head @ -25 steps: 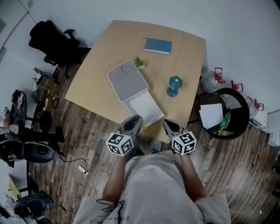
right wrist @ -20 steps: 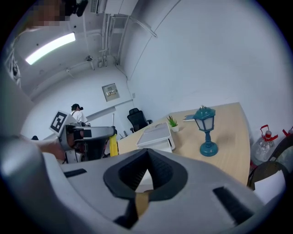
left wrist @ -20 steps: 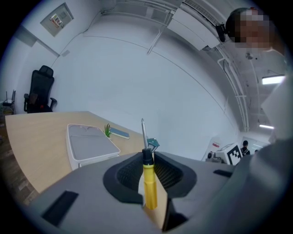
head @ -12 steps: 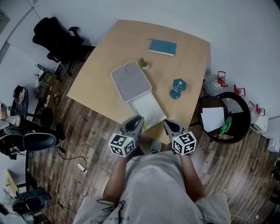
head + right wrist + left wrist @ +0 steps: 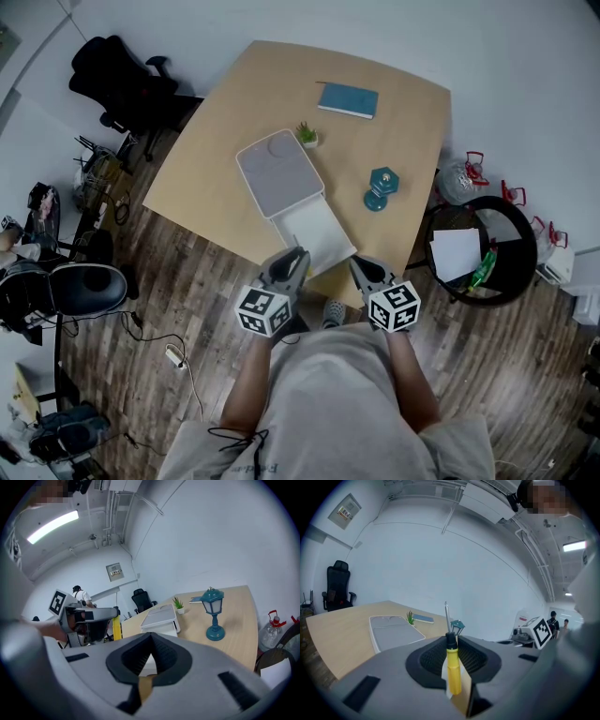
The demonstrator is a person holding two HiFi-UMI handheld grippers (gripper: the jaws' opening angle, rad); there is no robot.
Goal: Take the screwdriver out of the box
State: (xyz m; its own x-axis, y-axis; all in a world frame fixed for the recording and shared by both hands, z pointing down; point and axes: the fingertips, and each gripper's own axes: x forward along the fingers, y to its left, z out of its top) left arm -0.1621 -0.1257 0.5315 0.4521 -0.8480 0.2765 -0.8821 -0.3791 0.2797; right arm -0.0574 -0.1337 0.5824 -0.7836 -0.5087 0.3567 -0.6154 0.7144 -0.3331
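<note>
A yellow-handled screwdriver (image 5: 453,667) stands upright between the pads of my left gripper (image 5: 451,645), which is shut on the handle; the metal shaft points up. The left gripper (image 5: 289,263) hovers at the table's near edge, just in front of the open white box (image 5: 315,237). The box's grey lid (image 5: 279,173) lies flat behind the tray. My right gripper (image 5: 367,273) hangs beside the left one, to its right. In its own view the right gripper (image 5: 151,641) has its jaws together with nothing between them. The left gripper (image 5: 91,620) and the yellow handle (image 5: 116,629) show there too.
On the wooden table (image 5: 234,103) stand a teal lantern (image 5: 379,187), a small potted plant (image 5: 305,135) and a blue book (image 5: 348,99). A black office chair (image 5: 122,80) is at the far left. A round black stand with paper (image 5: 483,242) is at the right.
Both grippers stay by the table's near edge, the left still holding the screwdriver. The head view has shifted slightly; a chair at the left edge has moved.
</note>
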